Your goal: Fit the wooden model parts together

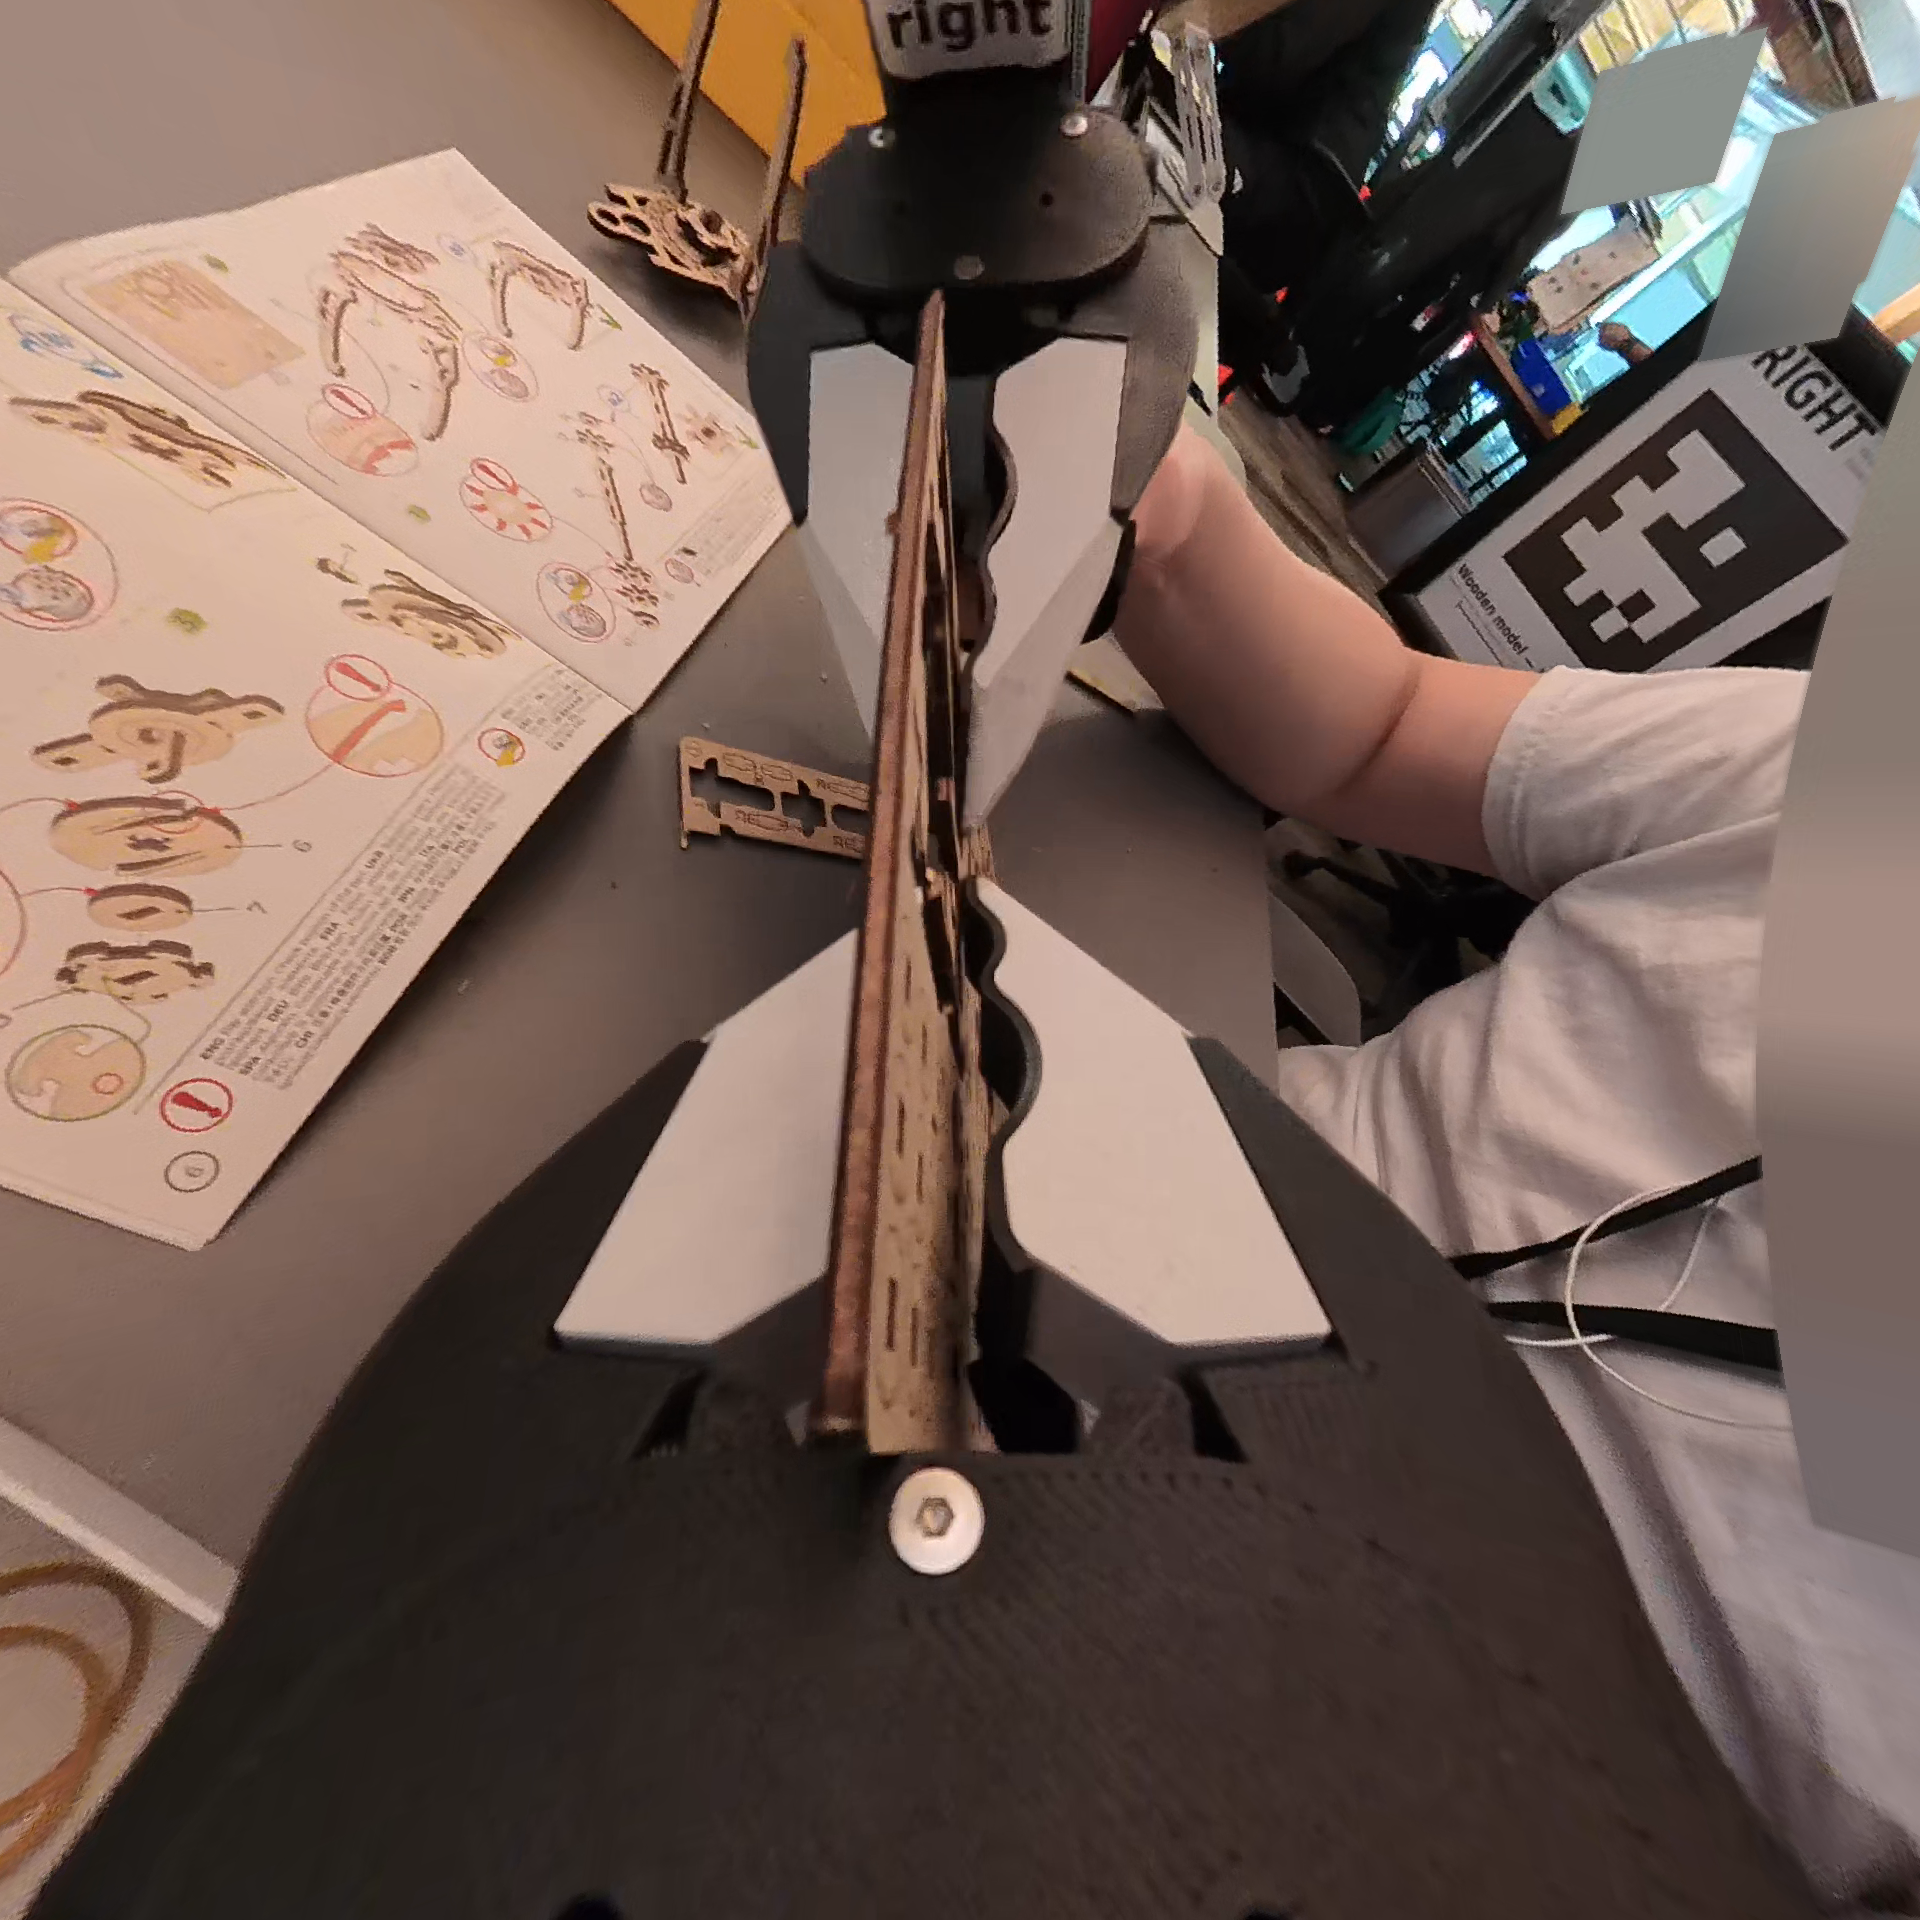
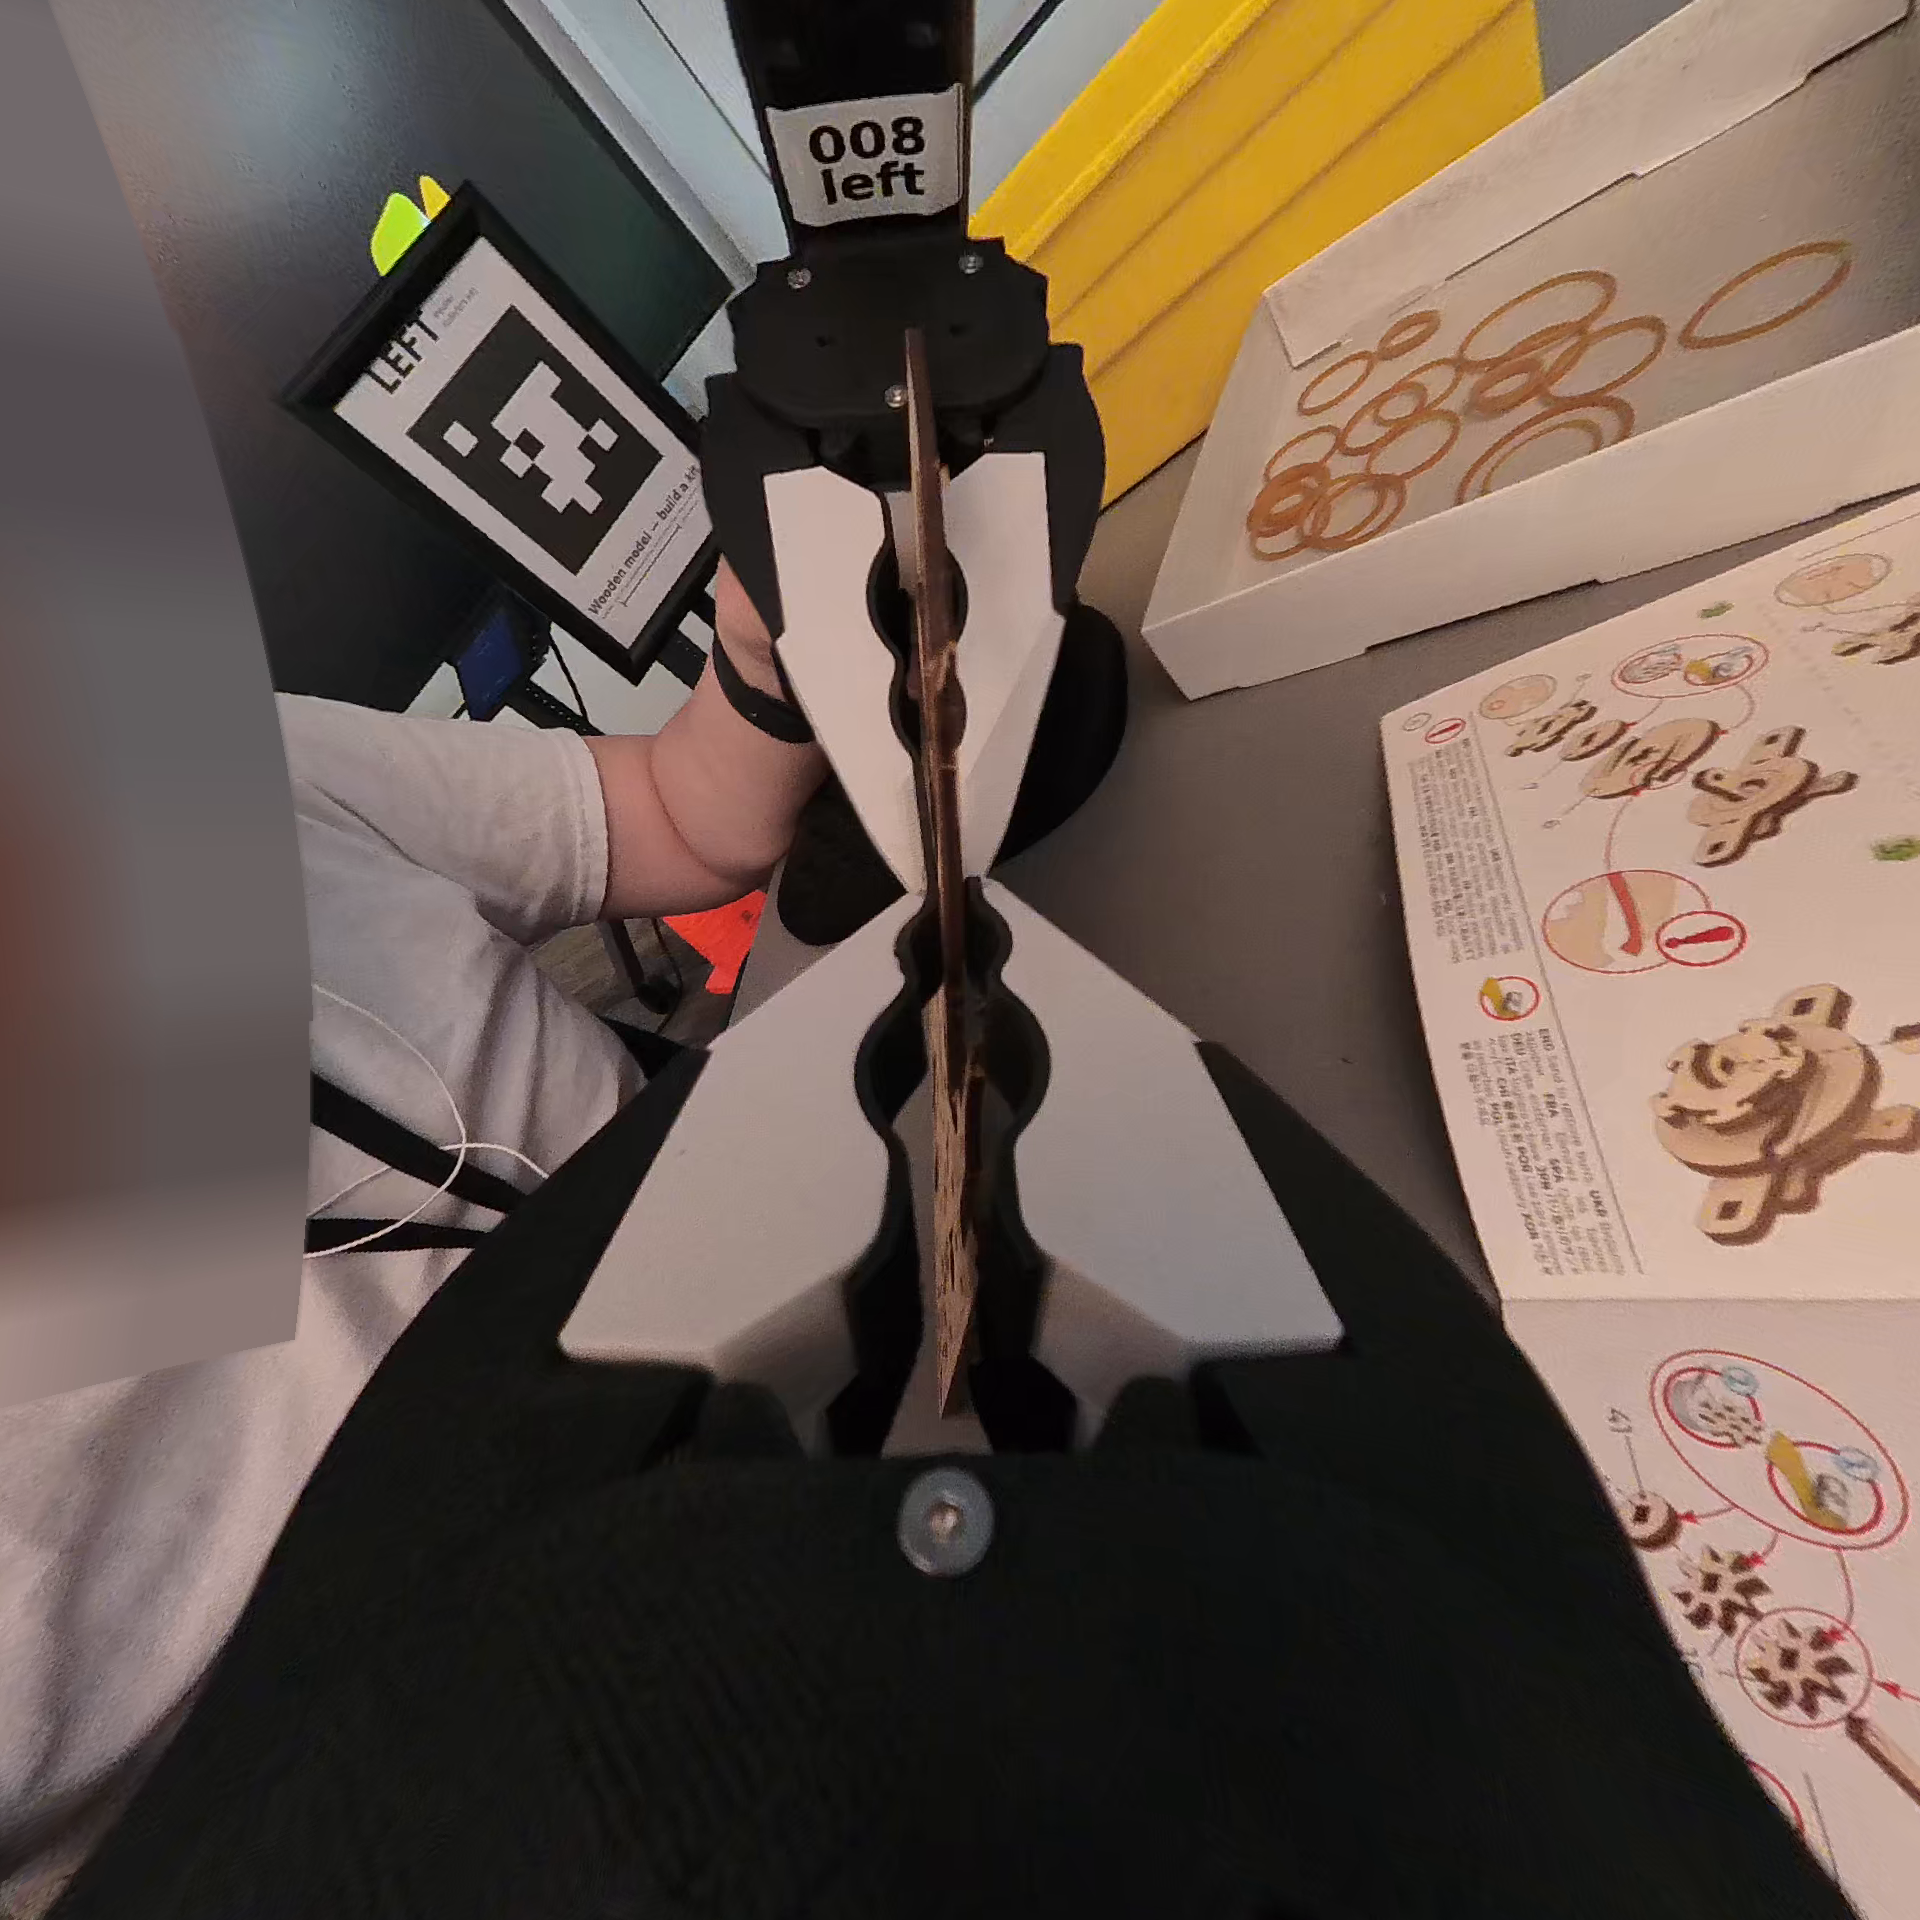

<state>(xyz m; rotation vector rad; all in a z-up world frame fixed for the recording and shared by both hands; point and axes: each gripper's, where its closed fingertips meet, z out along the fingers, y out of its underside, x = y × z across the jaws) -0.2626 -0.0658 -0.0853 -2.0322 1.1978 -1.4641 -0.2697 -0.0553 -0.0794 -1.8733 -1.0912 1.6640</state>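
Grey table [image 1: 582, 1039] carries the open instruction booklet [image 1: 312, 623], a white tray [image 2: 1247, 623] of rubber bands [image 2: 1455, 405] beside it. Above them, left claw [image 1: 920, 914] and right claw [image 2: 951, 904] meet tip to tip, each pinching one end of the same laser-cut wooden sheet [image 1: 914, 1039], held edge-on. Best keep both grips level and twist gently, so a part frees without snapping.

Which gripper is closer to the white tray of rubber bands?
Left. The left gripper sits beside the white tray; the right gripper holds the wooden sheet's opposite end, farther away.
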